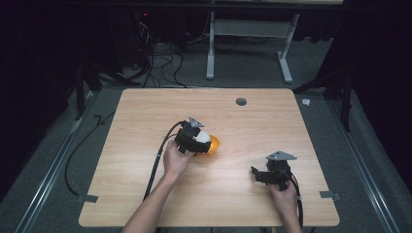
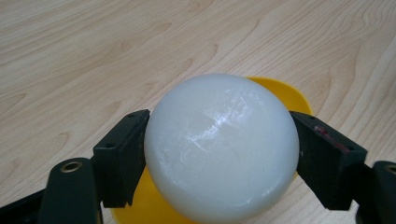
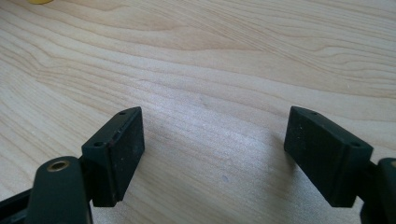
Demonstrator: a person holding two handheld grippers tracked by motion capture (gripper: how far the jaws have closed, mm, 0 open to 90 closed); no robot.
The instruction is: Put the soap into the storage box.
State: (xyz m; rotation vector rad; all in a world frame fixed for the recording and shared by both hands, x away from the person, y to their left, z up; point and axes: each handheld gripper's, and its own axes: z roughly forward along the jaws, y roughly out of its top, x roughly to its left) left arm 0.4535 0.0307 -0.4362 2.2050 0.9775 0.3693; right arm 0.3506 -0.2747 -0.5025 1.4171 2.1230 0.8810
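While my left hand [image 1: 175, 160] steadies its tool near the middle of the pale wooden tabletop [image 1: 145, 111], the left gripper [image 1: 200, 141] has its black fingers [image 2: 122, 156] pressed against either side of a smooth, milky-white dome-shaped plastic piece [image 2: 222, 147]. That white piece fills the gap between them completely, so they stand about as far apart as its full width and clamp it firmly. Beneath and behind it sits a shallow round orange-yellow plastic dish [image 2: 285, 93], its rim peeking out past the top of the white piece and again below it; I cannot tell whether the two are touching. Farther right, well apart from the dish, my right hand [image 1: 284, 194] rests near the front edge, and the right gripper [image 1: 257, 174] points leftward across the bare wood. Its fingers [image 3: 116, 154] are spread wide with nothing between them, just wood grain.
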